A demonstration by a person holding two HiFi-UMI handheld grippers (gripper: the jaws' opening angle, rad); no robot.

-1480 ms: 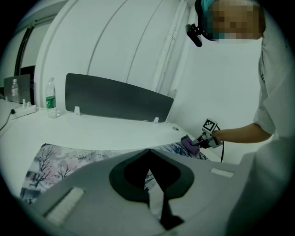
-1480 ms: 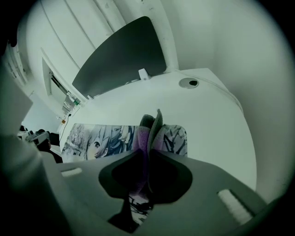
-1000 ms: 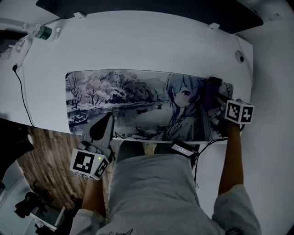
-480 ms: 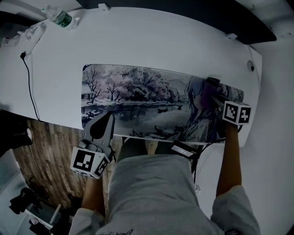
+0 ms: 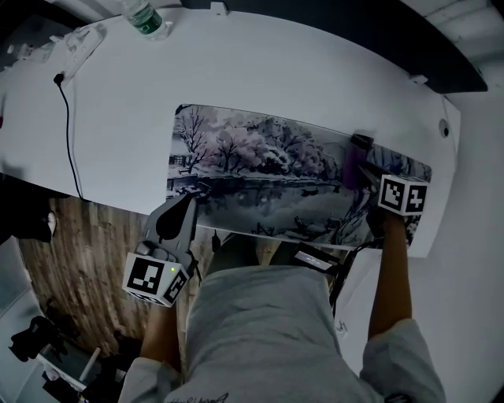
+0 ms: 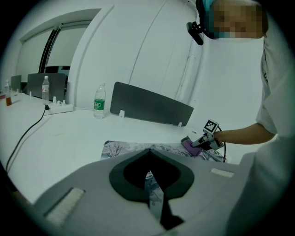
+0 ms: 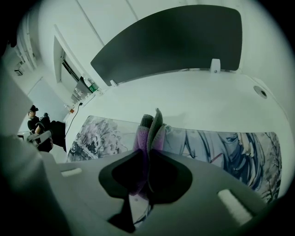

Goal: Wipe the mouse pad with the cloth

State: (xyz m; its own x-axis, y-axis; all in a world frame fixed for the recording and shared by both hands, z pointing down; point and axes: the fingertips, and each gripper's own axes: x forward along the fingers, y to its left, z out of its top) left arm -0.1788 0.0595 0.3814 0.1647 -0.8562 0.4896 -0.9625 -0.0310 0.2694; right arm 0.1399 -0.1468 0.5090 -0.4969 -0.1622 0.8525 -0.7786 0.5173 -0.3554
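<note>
Right gripper (image 5: pixel 361 164) clenched on purple cloth (image 5: pixel 351 167) | cloth on right part of pad (image 5: pixel 260 169) | left gripper (image 5: pixel 186 206) jaws together, nothing between, at pad's near left corner, contact unclear in the dim view | pad flat on desk (image 5: pixel 236 71) | bottle (image 5: pixel 146 17) at far edge

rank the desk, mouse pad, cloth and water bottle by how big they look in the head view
1. white desk
2. mouse pad
3. cloth and water bottle: too alike to rank. The cloth is partly hidden, and the picture's edge cuts the bottle off.
</note>
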